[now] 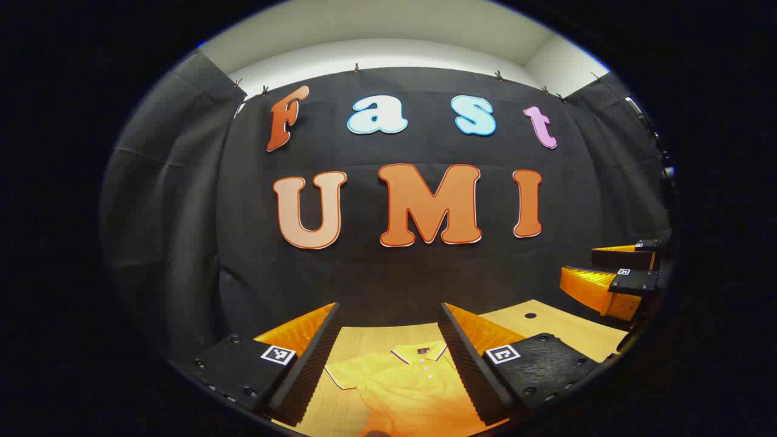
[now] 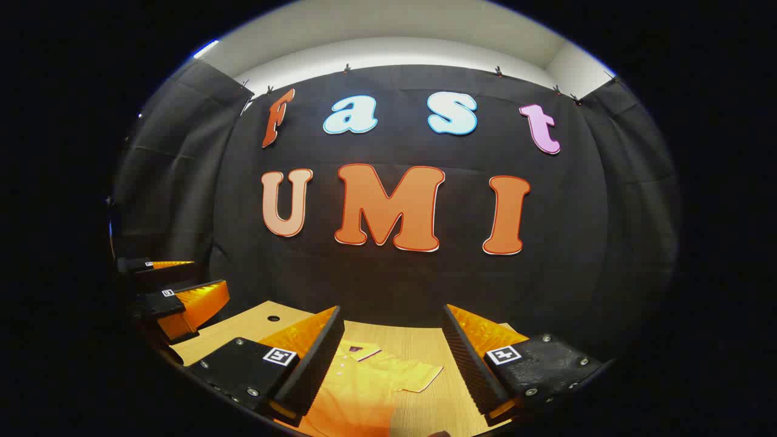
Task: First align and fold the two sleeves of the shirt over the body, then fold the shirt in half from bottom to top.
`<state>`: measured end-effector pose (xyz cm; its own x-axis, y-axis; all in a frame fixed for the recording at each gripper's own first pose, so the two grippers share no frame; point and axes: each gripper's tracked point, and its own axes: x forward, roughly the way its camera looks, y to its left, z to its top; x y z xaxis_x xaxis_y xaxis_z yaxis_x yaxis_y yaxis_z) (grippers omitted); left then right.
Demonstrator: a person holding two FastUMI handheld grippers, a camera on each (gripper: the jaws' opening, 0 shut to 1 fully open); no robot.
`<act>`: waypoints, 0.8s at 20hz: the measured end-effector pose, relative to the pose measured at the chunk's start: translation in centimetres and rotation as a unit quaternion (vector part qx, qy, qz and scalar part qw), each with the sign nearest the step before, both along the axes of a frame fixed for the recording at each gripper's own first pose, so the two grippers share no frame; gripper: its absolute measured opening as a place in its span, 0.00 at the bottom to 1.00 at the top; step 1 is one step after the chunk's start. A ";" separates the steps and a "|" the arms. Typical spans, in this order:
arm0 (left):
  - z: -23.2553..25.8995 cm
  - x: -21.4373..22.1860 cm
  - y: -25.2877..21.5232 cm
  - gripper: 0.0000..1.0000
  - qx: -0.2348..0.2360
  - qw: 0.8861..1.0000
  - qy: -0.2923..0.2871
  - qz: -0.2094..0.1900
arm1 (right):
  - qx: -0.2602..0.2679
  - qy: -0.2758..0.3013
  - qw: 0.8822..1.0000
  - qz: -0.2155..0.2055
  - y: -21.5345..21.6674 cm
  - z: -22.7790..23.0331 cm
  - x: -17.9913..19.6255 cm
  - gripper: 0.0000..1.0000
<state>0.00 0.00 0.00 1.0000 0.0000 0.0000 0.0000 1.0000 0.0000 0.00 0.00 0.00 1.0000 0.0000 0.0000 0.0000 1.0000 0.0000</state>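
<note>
Shirt: the yellow shirt (image 1: 413, 382) lies flat on the wooden bench (image 1: 546, 325), collar toward the far wall, both short sleeves spread out to the sides.
My left gripper (image 1: 391, 358): jaws wide apart, holding nothing, above the bench with the collar seen between the fingers.
My right gripper (image 2: 391, 358): also wide, holding nothing, over the shirt's sleeve side.
Between grippers: well apart, side by side.

Wood table (image 1: 564, 331), yellow polo shirt (image 1: 413, 382) flat on it
</note>
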 end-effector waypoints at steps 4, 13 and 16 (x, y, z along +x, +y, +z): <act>-0.2 -0.2 -1.4 0.98 -0.002 1.000 0.000 -0.005 | 0.010 -0.003 1.000 -0.005 -0.8 -0.1 -0.3 0.98; -1.0 -0.4 -1.4 0.98 -0.025 1.000 0.008 0.000 | 0.020 0.002 1.000 -0.005 -0.7 -0.8 -0.6 0.98; -1.2 -0.7 -0.7 0.98 -0.015 1.000 0.009 0.007 | 0.017 0.005 1.000 0.002 0.0 -1.0 -0.3 0.98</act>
